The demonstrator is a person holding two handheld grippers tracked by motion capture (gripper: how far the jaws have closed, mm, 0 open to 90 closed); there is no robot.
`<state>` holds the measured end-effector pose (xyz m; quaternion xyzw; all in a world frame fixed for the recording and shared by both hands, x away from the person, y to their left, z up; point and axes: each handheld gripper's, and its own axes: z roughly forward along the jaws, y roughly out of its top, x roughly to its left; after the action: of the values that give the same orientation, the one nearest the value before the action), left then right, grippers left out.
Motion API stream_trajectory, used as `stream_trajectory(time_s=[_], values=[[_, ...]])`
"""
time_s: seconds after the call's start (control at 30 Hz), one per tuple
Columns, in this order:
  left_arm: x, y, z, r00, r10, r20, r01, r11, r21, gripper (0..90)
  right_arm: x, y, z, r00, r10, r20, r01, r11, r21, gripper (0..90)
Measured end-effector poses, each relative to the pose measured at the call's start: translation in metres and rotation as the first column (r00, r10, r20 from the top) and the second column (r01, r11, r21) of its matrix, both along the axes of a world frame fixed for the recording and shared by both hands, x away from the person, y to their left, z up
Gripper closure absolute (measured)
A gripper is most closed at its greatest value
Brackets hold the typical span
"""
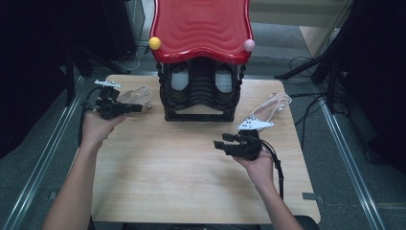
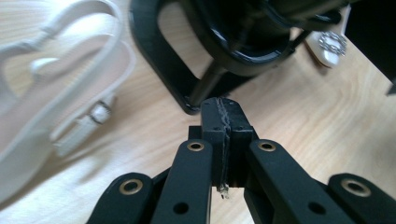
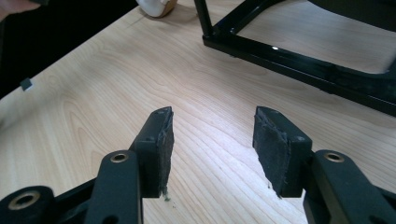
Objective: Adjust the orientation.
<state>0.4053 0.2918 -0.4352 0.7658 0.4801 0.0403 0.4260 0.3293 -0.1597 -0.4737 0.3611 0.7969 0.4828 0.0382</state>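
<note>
Forearms come in from the bottom of the high view, so starting at the left side: left gripper (image 1: 131, 108) sits by the table's (image 1: 191, 182) left edge with its jaws pressed flat together on nothing, tip pointing toward the rack, and the beige sandal (image 1: 135, 96) lies just beside it, not touching as far as I can tell. That gripper's own view has the same sandal (image 2: 60, 93) off to the left of the closed jaws. Middle of the table is the black shoe rack (image 1: 201, 91) with the wavy red top (image 1: 201, 26); both lower slots already look filled with dark shoes (image 1: 179, 81), though it's too shadowy to say much more. Over to the right, right gripper (image 1: 229, 141) hovers with jaws spread wide and empty above bare wood, and the white sandal (image 1: 264, 115) lies near it, between the rack and the table's right edge. So my read is the light pair hasn't been racked yet, neither shoe is picked up, basically the whole job is left
</note>
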Motion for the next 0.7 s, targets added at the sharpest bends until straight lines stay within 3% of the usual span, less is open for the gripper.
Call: stream_trajectory(time_s=[0.2,0.3,0.37,0.47,0.57,0.7], values=[[0.020,0.005,0.006,0.9992,0.040,0.002,-0.040,0.9990,0.021,89.7,-0.003,-0.006,-0.001,0.9998,-0.020,0.001,0.020,0.9997,-0.013,49.2],[0.032,0.008,0.005,0.9982,0.060,-0.003,-0.059,0.9969,0.051,89.7,-0.004,-0.009,-0.001,0.9995,-0.032,0.001,0.032,0.9994,-0.011,49.2],[0.039,0.011,0.004,0.9977,0.068,-0.007,-0.067,0.9969,0.041,89.8,-0.005,-0.011,-0.001,0.9993,-0.037,-0.003,0.037,0.9993,-0.006,48.9],[0.050,0.015,0.000,0.9963,0.086,-0.004,-0.085,0.9945,0.061,89.8,-0.009,-0.013,-0.002,0.9989,-0.046,-0.001,0.046,0.9989,-0.006,48.9],[0.065,0.022,-0.008,0.9919,0.123,-0.029,-0.122,0.9918,0.038,89.8,-0.011,-0.016,-0.004,0.9986,-0.051,-0.010,0.051,0.9987,-0.008,48.8],[0.074,0.022,-0.018,0.9882,0.146,-0.046,-0.144,0.9884,0.049,89.8,-0.014,-0.016,-0.007,0.9986,-0.052,-0.014,0.051,0.9985,-0.020,48.8]])
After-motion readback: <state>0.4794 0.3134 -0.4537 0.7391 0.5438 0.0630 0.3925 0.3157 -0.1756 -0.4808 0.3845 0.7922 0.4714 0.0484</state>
